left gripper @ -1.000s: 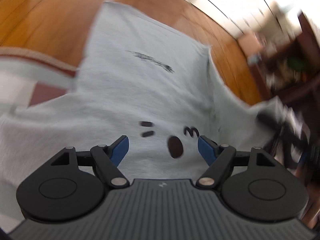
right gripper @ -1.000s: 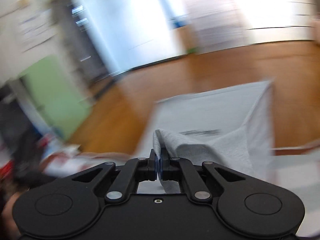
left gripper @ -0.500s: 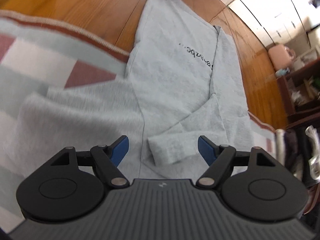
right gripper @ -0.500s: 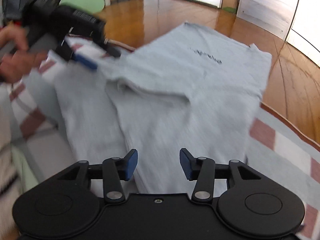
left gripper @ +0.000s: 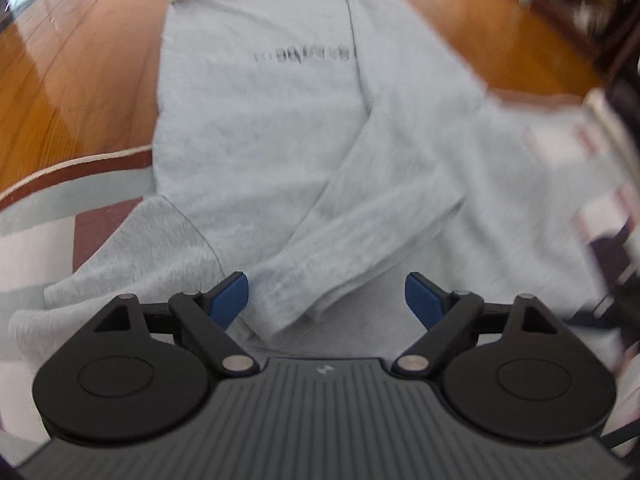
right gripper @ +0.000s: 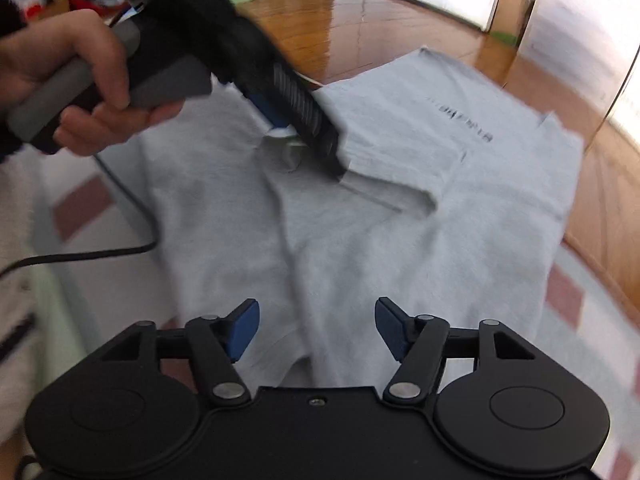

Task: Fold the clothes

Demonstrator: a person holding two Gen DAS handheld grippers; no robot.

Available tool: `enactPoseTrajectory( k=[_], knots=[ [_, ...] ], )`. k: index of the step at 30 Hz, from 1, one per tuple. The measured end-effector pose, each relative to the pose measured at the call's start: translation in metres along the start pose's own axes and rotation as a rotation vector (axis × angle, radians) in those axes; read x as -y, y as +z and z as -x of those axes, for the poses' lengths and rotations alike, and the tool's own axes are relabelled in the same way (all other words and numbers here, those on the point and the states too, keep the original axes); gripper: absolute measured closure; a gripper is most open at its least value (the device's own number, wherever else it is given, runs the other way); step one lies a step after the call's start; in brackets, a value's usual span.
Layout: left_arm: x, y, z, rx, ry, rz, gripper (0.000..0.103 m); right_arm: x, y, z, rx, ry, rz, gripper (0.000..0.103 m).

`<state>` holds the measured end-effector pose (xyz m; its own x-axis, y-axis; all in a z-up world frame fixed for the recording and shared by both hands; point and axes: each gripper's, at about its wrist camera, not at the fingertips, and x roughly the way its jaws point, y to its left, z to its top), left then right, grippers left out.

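A light grey long-sleeved sweatshirt [left gripper: 256, 128] with dark printed lettering lies spread on the floor and rug; it also shows in the right wrist view [right gripper: 400, 216]. One sleeve [left gripper: 360, 240] is folded across the body, its cuff lying between my left gripper's [left gripper: 326, 300] open blue fingers. In the right wrist view the left gripper [right gripper: 296, 136] is low over that cuff, held by a hand. My right gripper [right gripper: 316, 330] is open and empty above the sweatshirt's near part.
A checked rug [left gripper: 48, 232] with a brown border lies under the near half of the sweatshirt, on a wooden floor [left gripper: 80, 60]. A black cable [right gripper: 80, 256] trails across the rug at left. Dark furniture [left gripper: 600, 20] stands at the far right.
My right gripper opened and let go of the sleeve, which now lies across the body. My left gripper moved closer to the sleeve cuff, still open.
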<state>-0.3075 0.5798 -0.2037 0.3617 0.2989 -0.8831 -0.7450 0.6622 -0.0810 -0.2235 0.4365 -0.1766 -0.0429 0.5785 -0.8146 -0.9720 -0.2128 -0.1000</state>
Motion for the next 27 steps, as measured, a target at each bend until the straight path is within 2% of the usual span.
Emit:
enactPoseTrajectory(
  k=[1,3,4,5,7,9,13,16,17,18,19,20,22,25,27],
  knots=[
    [0.001,0.0,-0.005,0.003,0.022,-0.008,0.019,-0.001,0.002,-0.001,0.007,-0.006,0.002,0.034],
    [-0.001,0.0,-0.007,0.042,0.041,-0.002,0.037,0.001,0.003,-0.003,0.019,0.01,-0.02,0.034],
    [-0.002,0.001,-0.005,0.059,0.043,0.002,0.064,0.002,0.004,-0.005,0.016,0.023,-0.034,0.034],
    [-0.004,0.003,-0.004,0.064,0.046,0.01,0.085,0.002,0.004,-0.007,0.01,0.033,-0.044,0.034],
    [-0.008,0.004,0.001,0.083,0.025,0.033,0.096,0.001,0.003,-0.011,-0.007,0.036,-0.031,0.034],
    [-0.012,0.005,0.006,0.099,0.006,0.061,0.097,-0.002,0.002,-0.016,-0.013,0.009,-0.001,0.034],
    [-0.018,0.006,0.015,0.142,-0.024,0.143,0.097,-0.001,0.001,-0.023,0.013,-0.159,0.044,0.034],
    [-0.036,0.002,0.028,0.178,-0.095,0.279,0.098,0.008,0.0,-0.018,0.047,-0.175,0.01,0.041],
    [-0.043,0.001,0.033,0.189,-0.123,0.33,0.098,0.01,-0.001,-0.014,0.063,-0.172,-0.005,0.054],
    [-0.051,-0.002,0.037,0.197,-0.152,0.392,0.098,0.011,-0.003,-0.009,0.078,-0.17,-0.015,0.082],
    [-0.065,-0.011,0.043,0.188,-0.19,0.493,0.098,0.012,-0.004,-0.004,0.092,-0.169,-0.022,0.094],
    [-0.078,-0.019,0.047,0.179,-0.225,0.584,0.098,0.012,-0.006,0.001,0.11,-0.173,-0.026,0.097],
    [-0.097,-0.034,0.047,0.159,-0.278,0.671,0.099,0.01,-0.012,0.012,0.15,-0.18,-0.028,0.097],
    [-0.096,-0.036,0.03,0.065,-0.223,0.63,0.099,0.009,-0.016,0.012,0.144,-0.168,0.002,0.097],
    [-0.091,-0.031,0.022,0.049,-0.206,0.606,0.096,0.01,-0.018,0.006,0.119,-0.201,0.015,0.097]
  ],
)
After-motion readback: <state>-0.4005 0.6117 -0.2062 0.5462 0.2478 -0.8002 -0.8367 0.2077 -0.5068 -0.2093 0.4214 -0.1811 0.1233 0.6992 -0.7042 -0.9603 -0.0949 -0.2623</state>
